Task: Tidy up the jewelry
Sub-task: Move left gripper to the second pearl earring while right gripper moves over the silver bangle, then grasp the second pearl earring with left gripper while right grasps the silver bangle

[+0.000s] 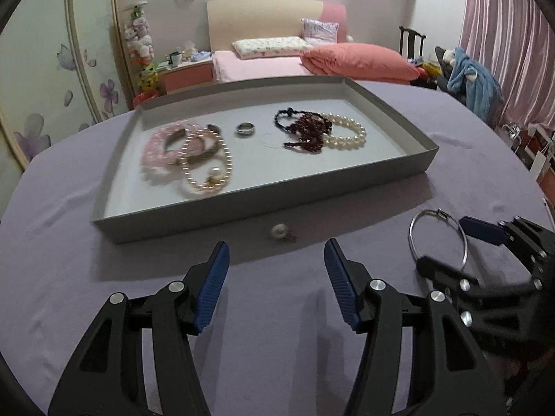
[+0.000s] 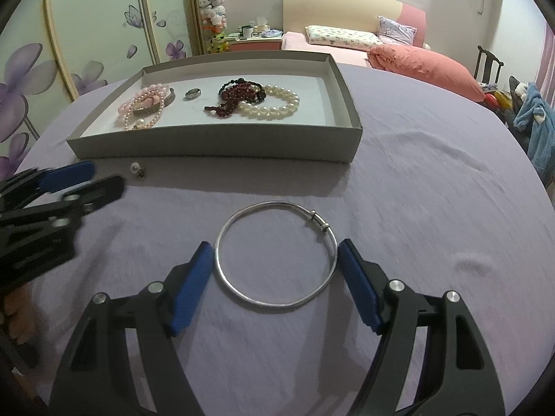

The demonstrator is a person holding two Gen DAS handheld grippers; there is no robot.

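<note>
Most of the jewelry already lies in the grey tray (image 2: 215, 145), which sits ahead of both grippers on the purple tablecloth (image 2: 416, 208): a pink bead bracelet (image 2: 145, 98) tangled with a small pearl strand (image 2: 144, 118) and a dark bangle at the tray's left end, a metal ring (image 2: 193, 94) near the middle, then a dark red bead strand (image 2: 232, 98) overlapping a white pearl bracelet (image 2: 274, 105) toward the right. 2 pieces appear to be left outside. The silver bangle (image 2: 275, 253) lies flat on the cloth directly between the fingers of the right gripper (image 2: 275, 254), whose jaws stand wide, each blue pad just beside or perhaps touching the hoop's rim; I judge a grasp is being set up but not closed. A small pearl earring (image 1: 279, 232) rests on the cloth just in front of the tray's near wall, ahead of the left gripper (image 1: 277, 260), which is also spread wide and empty. So the job looks close to finished: bangle, then earring, into the tray.
</note>
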